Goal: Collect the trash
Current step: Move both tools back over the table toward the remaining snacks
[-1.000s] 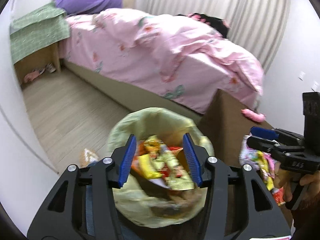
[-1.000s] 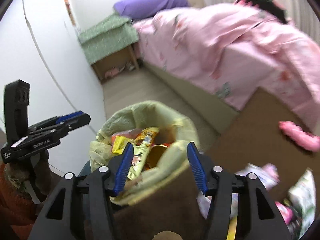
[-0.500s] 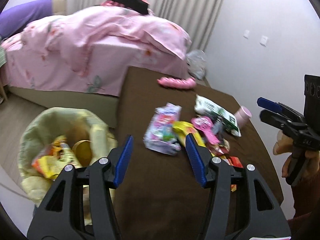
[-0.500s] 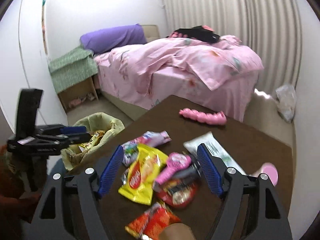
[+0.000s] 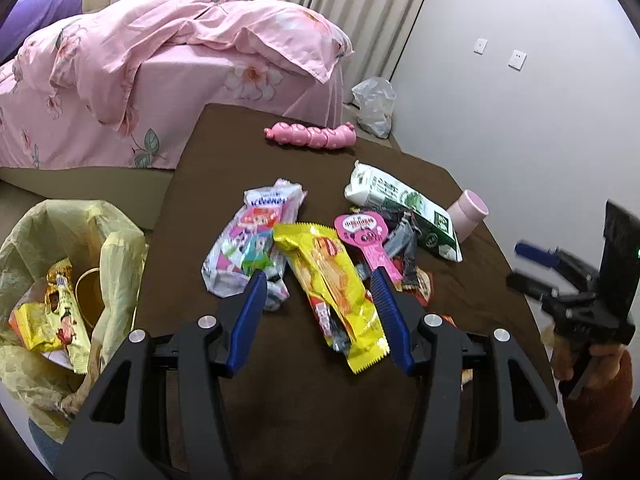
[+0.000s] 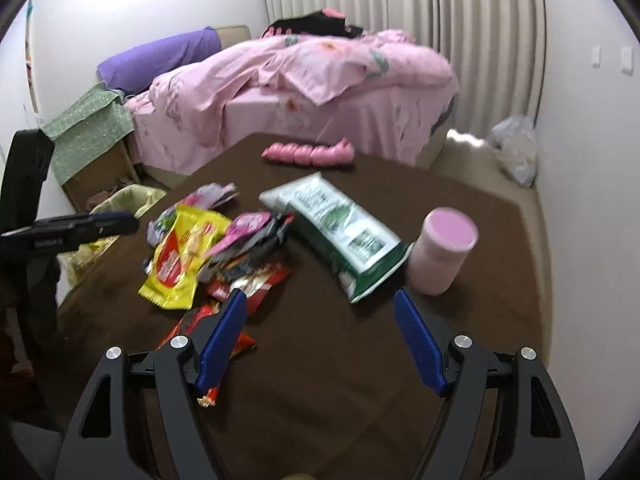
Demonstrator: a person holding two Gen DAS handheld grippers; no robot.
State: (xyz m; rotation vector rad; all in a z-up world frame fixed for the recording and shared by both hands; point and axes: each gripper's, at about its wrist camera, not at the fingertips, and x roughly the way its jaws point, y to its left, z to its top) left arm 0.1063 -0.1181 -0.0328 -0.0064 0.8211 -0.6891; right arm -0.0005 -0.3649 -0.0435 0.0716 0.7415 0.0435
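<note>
Several snack wrappers lie on a brown table [image 5: 280,396]. My left gripper [image 5: 318,280] is open and empty, its blue fingers either side of a yellow wrapper [image 5: 328,280]. A pink-white wrapper [image 5: 256,236], a pink lollipop-shaped pack [image 5: 366,236] and a green-white bag [image 5: 404,208] lie beyond. My right gripper [image 6: 320,300] is open and empty, above the table in front of the green-white bag [image 6: 340,232] and a pink cup [image 6: 442,256]. Red wrappers [image 6: 244,280] lie by its left finger. A yellow-lined trash bin [image 5: 60,280] holds wrappers.
A pink caterpillar-like toy [image 5: 310,136] lies at the table's far edge. A bed with pink bedding [image 5: 160,60] stands behind. A white plastic bag [image 5: 374,104] lies on the floor by the wall. A green-covered nightstand [image 6: 88,136] stands at the left.
Both grippers have swung from over the trash bin to the table. The left one has come down close over the yellow wrapper. The right one has moved toward the green-white bag and cup.
</note>
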